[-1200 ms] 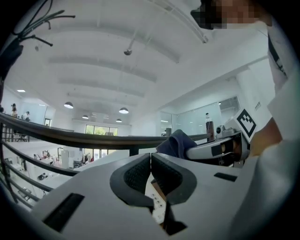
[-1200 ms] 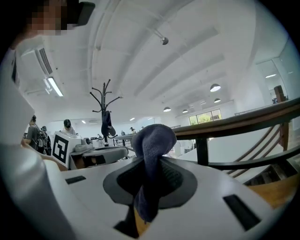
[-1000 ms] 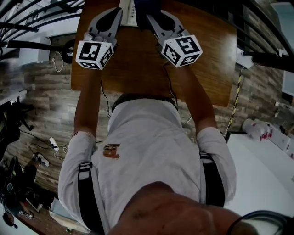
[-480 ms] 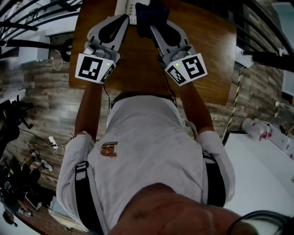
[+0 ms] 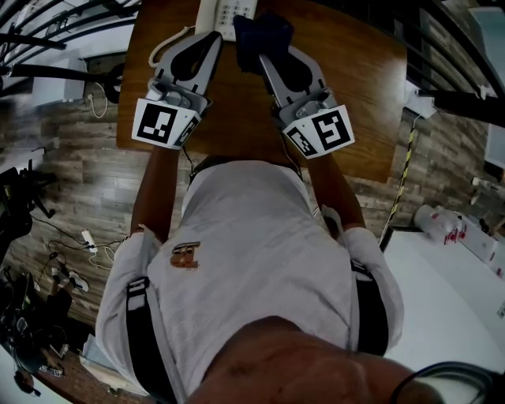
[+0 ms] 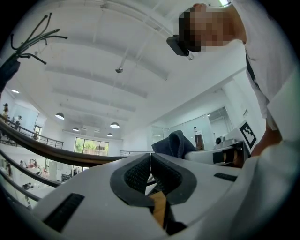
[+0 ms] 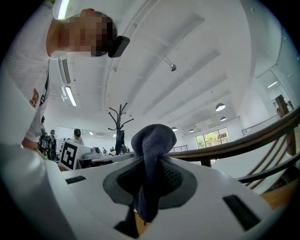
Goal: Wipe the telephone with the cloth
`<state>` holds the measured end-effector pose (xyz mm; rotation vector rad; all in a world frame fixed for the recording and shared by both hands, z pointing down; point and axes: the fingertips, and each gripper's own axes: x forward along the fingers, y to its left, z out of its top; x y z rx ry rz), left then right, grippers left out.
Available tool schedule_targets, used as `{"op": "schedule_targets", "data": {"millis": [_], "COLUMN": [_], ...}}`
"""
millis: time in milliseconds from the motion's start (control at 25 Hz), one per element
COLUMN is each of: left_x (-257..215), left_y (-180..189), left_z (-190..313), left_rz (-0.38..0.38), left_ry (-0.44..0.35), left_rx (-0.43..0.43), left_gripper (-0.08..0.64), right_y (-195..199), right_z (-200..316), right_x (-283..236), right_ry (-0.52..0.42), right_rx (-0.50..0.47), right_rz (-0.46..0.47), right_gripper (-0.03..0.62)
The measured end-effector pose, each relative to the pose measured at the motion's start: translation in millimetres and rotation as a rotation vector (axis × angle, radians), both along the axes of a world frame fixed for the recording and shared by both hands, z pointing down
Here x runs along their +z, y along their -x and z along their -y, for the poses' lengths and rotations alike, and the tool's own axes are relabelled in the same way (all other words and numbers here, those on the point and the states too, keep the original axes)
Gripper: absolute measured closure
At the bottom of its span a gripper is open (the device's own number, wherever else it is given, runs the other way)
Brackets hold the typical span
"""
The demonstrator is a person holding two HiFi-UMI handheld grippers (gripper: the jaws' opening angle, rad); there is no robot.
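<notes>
1. Firstly, the left gripper (image 5: 211, 39) is clenched. In the left gripper view its two pads (image 6: 138, 174) meet at the tips with nothing between them (image 6: 150, 158).
2. Its marker cube (image 5: 163, 123) sits at the rear end, nearest the person's forearm.
3. A coiled cord (image 5: 162, 47) lies on the wooden table (image 5: 359, 75) just to the left of the left gripper's jaws.
4. The white telephone (image 5: 226, 11) lies on the table just beyond the tips of both grippers, cut off by the top edge of the head view. Whether either gripper touches it cannot be told.
5. The dark blue cloth (image 5: 265, 30) is bunched at the tip of the right gripper, just beside the telephone's right edge. It also shows to the right of the left gripper's jaws (image 6: 176, 143).
6. The right gripper (image 5: 259, 49) is grasping the cloth. In the right gripper view the jaws (image 7: 150, 161) pinch a fold, with a rounded bunch (image 7: 153, 138) standing above the tips and a tail hanging between the pads.
7. Its marker cube (image 5: 319, 131) sits at the rear end, tilted toward the right.
</notes>
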<state>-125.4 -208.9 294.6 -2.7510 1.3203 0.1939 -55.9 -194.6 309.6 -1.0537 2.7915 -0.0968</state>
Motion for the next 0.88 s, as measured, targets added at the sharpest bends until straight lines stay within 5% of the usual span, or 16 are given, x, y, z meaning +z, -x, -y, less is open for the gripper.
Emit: {"op": "schedule_targets", "data": {"millis": [880], "left_x": [0.3], "left_y": [8.1], "left_z": [-13.5], "left_rz": [0.002], "left_ry": [-0.002], "left_rx": [-0.022], "left_gripper": [0.541], "right_y": [3.6], "right_z": [-13.0], "right_x": [0.8], "right_ry": [-0.009], "right_rx": [-0.011], "right_rz": [0.009], "right_gripper": [0.514]}}
